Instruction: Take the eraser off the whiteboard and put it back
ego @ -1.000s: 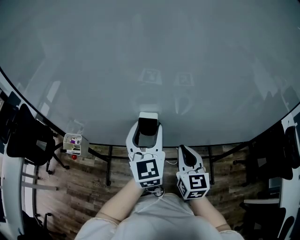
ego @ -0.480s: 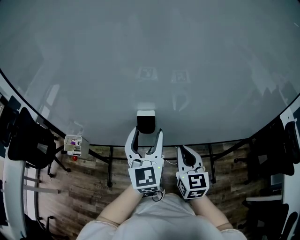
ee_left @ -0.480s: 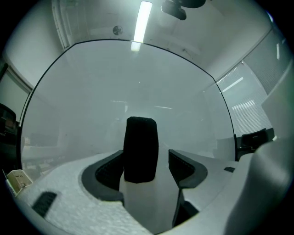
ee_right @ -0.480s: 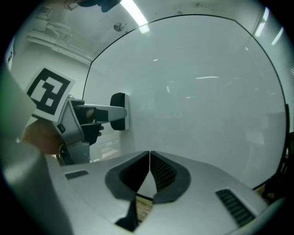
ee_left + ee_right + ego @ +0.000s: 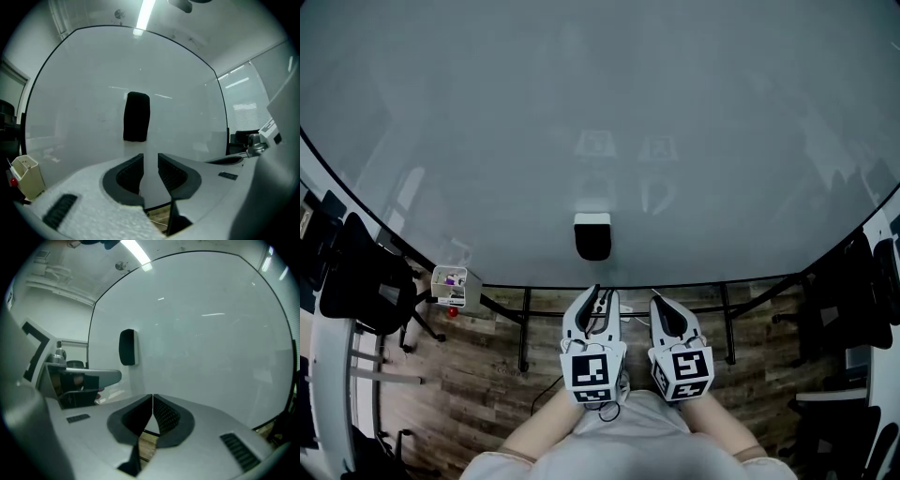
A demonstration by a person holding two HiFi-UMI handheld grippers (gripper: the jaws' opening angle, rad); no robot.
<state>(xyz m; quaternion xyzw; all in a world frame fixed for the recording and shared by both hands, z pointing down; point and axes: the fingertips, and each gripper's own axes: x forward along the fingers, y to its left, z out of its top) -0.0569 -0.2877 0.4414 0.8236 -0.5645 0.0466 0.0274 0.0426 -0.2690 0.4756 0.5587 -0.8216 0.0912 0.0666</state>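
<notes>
Eraser (image 5: pixel 592 236) is stuck on the whiteboard (image 5: pixel 581 112), clear of both my grippers. The left gripper (image 5: pixel 598 292) has its fingers closing on nothing, and the right gripper (image 5: pixel 661 305) has its fingers pressed together, empty. My worry is it slides or drops if the hold's weak, and I can't tell what's actually holding it since its back face is hidden.

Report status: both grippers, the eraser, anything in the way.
Left gripper jaws closing, nothing between them. Right gripper shut, empty. Eraser on whiteboard, untouched. Nothing in the way.
</notes>
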